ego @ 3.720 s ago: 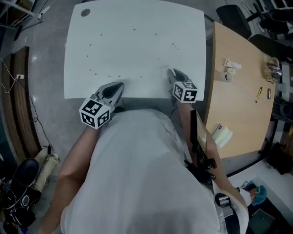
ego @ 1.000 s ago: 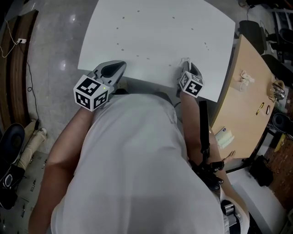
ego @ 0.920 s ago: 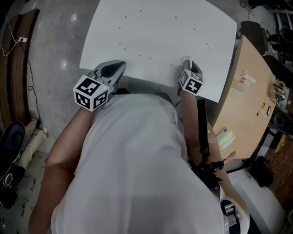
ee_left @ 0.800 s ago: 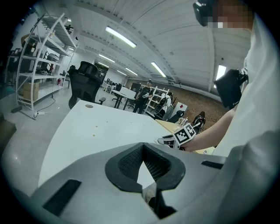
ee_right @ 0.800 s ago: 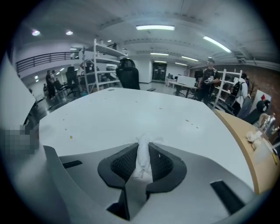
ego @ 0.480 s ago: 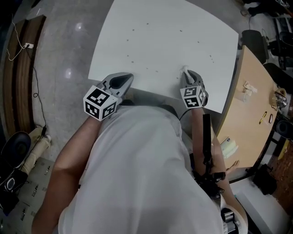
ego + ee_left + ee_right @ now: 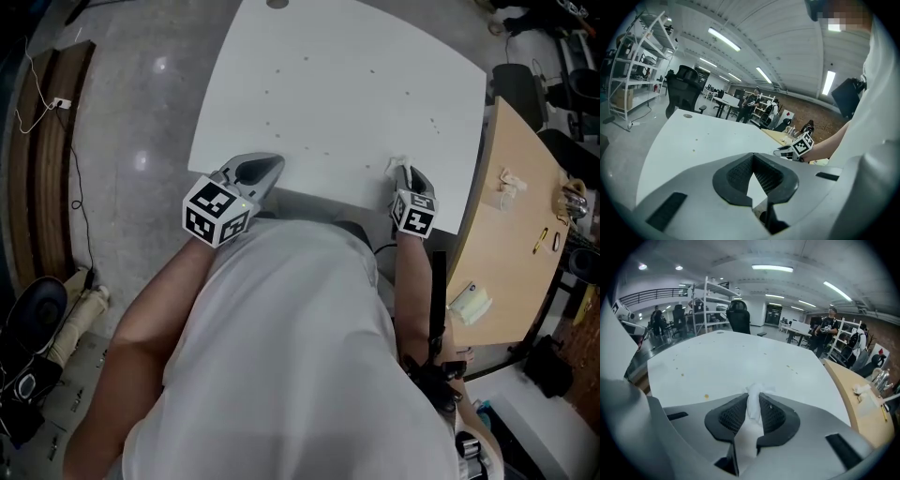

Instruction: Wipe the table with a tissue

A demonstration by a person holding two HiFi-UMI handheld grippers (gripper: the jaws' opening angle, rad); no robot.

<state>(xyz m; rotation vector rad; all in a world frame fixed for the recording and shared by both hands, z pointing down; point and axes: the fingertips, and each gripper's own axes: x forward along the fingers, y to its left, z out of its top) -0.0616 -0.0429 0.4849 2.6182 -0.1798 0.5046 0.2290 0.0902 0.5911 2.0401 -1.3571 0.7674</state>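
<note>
In the head view, the white bench (image 7: 356, 94) fills the upper middle of the frame, and both tongs are held at its near edge, well apart from one another. The left tongs (image 7: 265, 168) are seen at the lower left corner of the bench; in the left gripper view their (image 7: 753, 157) jaws are brought together at the tips, with nothing caught between them and only the bench surface (image 7: 693, 136) visible through the gap behind. The right tongs (image 7: 402, 170) are placed at the lower right part of the bench, near its right edge. In the right gripper view they (image 7: 753, 404) are clenched on a white tissue (image 7: 749, 437), which is pinched between the two ribbed pads, with a crumpled tuft poking out past the tips toward the bench (image 7: 731, 362). In the head view the tissue (image 7: 397, 163) shows as a small white tuft at the tongs' tip, just over the surface; contact with the bench cannot be told. Small brown specks (image 7: 706, 396) are scattered over the bench top. A wooden bench (image 7: 506, 253) is set against the right side.
</note>
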